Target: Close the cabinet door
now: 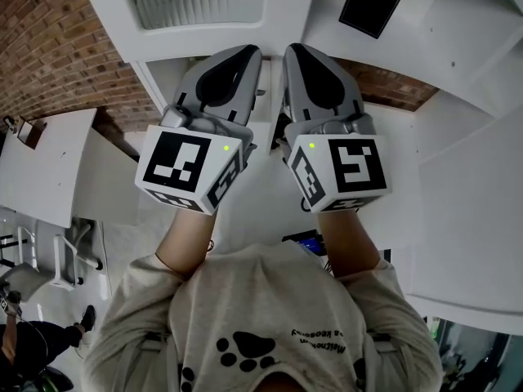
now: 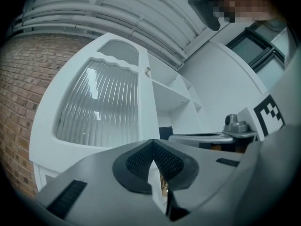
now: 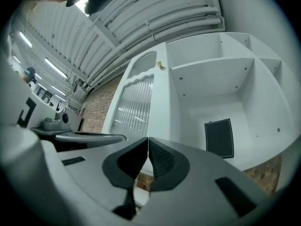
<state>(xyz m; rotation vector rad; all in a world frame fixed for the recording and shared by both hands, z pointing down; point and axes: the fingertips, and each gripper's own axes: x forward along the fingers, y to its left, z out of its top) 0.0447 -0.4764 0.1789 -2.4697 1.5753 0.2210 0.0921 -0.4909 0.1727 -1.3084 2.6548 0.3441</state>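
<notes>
The white cabinet door (image 1: 196, 6) with a ribbed glass pane stands swung open; it also fills the left gripper view, door (image 2: 103, 102), and shows in the right gripper view, door (image 3: 136, 102). A small brass knob (image 2: 147, 70) sits on its free edge, knob (image 3: 159, 65). To the right of the door the open cabinet (image 3: 211, 69) shows white shelves. My left gripper (image 1: 245, 51) and right gripper (image 1: 294, 49) are side by side, both pointing at the cabinet and apart from it. Both are shut with nothing between the jaws: left gripper (image 2: 153, 142), right gripper (image 3: 147, 140).
A flat black panel (image 3: 218, 138) leans against the back of the lower compartment, panel (image 1: 369, 4). A brick wall (image 1: 49, 47) lies left of the cabinet. A white table (image 1: 45, 170) and chairs (image 1: 57, 260) stand at the left; another person (image 1: 24, 341) is at the bottom left.
</notes>
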